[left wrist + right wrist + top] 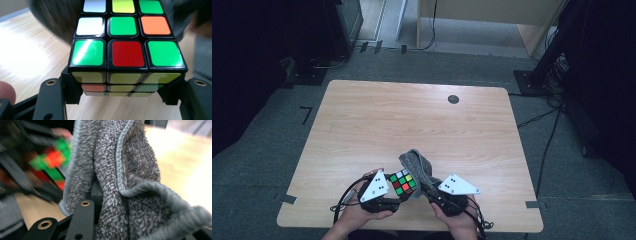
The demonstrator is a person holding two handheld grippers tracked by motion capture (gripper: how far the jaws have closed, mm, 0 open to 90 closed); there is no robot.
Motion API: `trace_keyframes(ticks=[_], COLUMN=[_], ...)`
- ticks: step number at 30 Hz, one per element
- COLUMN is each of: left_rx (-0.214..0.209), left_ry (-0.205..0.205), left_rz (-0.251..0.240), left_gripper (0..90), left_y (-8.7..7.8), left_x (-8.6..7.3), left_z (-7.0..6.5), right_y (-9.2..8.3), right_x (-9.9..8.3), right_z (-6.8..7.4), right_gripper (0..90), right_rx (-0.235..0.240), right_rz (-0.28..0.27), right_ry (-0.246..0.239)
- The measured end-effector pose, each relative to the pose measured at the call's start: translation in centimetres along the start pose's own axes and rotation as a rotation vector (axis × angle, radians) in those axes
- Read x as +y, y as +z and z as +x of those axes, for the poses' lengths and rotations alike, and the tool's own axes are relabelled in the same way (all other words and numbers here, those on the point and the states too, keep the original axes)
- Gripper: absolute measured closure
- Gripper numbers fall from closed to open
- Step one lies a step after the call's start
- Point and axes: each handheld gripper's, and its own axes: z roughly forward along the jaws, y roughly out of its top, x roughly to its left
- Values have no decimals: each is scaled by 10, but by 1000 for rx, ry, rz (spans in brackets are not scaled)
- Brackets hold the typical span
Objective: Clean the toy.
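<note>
A scrambled Rubik's cube [403,182] with black edges is held just above the near part of the wooden table [412,125]. My left gripper [394,196] is shut on it. In the left gripper view the two black jaws clamp the cube [125,32] at its lower sides, and its top face shows green, red, white, orange and yellow stickers. My right gripper [429,189] is shut on a grey fluffy cloth [417,164]. The cloth [130,182] bunches up between the jaws, hides the right jaw and rests against the cube's right side. The blurred cube [53,160] lies left of it.
A small dark round grommet [453,99] sits in the table's far right part. The table's front edge runs just under both hands. Cables [542,150] trail on the carpet to the right, and dark stands and a wooden cabinet [492,20] stand beyond the far edge.
</note>
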Motion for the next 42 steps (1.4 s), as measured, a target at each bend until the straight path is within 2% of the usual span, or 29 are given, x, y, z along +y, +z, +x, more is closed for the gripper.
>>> trace_keyframes(ticks=[2,4,5,6,7,8,9,10,11,13,15,18,19,20,21,22,23,25,26,27,31,32,33,34,35,36,38,39,42], left_rx=[-2,-33,-59,-59,-76,-60,-20,40,70,116,151,164,164,135,135,148,140,144,144,142,124,120,120,107,90,68,57,55,57], left_ry=[-8,-44,-81,-81,-115,-110,-74,-19,2,21,41,104,104,108,108,114,94,98,98,81,111,94,94,107,144,138,140,107,93], left_rz=[-2,-31,-60,-60,-85,-79,-38,26,68,136,173,211,211,208,208,231,223,218,218,202,198,194,194,184,176,147,138,134,121], left_gripper=[341,341,341,341,341,342,342,341,342,342,342,342,341,342,342,342,341,341,341,341,342,342,342,342,341,341,342,341,341], left_y=[0,-4,-6,-6,-8,-8,-7,-3,1,8,15,22,22,24,24,26,25,24,24,21,19,19,19,19,19,19,19,19,16], left_x=[0,0,0,0,1,3,3,2,1,-1,0,3,3,6,6,5,3,3,3,2,2,2,2,3,5,6,7,6,6], left_z=[0,5,8,8,11,11,9,6,5,3,-3,-15,-15,-17,-17,-17,-15,-12,-12,-8,-4,-6,-6,-9,-10,-19,-22,-24,-20], right_y=[2,5,7,7,8,7,5,-3,-6,-10,-8,1,1,11,11,16,17,16,14,10,-4,-8,-8,-7,-3,0,3,1,-9], right_x=[1,-2,-4,-4,-5,-6,-4,3,6,13,17,17,17,14,14,13,13,14,15,16,24,26,26,27,26,24,18,17,17], right_z=[5,2,-2,-2,-5,-6,-6,-3,-1,9,19,34,34,44,44,45,44,38,34,30,21,20,20,22,23,24,24,22,13], right_gripper=[719,718,717,717,716,716,715,711,708,701,693,691,691,653,653,589,535,399,376,367,366,375,375,397,432,512,676,724,767], right_rx=[-21,-12,0,0,-3,-16,-22,-40,-48,-73,-89,-106,-106,-141,-141,-157,-147,-100,-88,-72,-18,-10,-10,17,23,16,-17,-45,-173], right_rz=[8,32,64,64,87,86,68,14,-4,-23,5,57,57,101,101,128,134,132,124,99,12,-19,-19,-41,-24,-7,-11,-23,-49], right_ry=[-30,-14,7,7,14,14,17,9,-6,-59,-126,-185,-185,-253,-253,-270,-257,-181,-145,-111,-36,-7,-7,35,33,23,19,26,41])
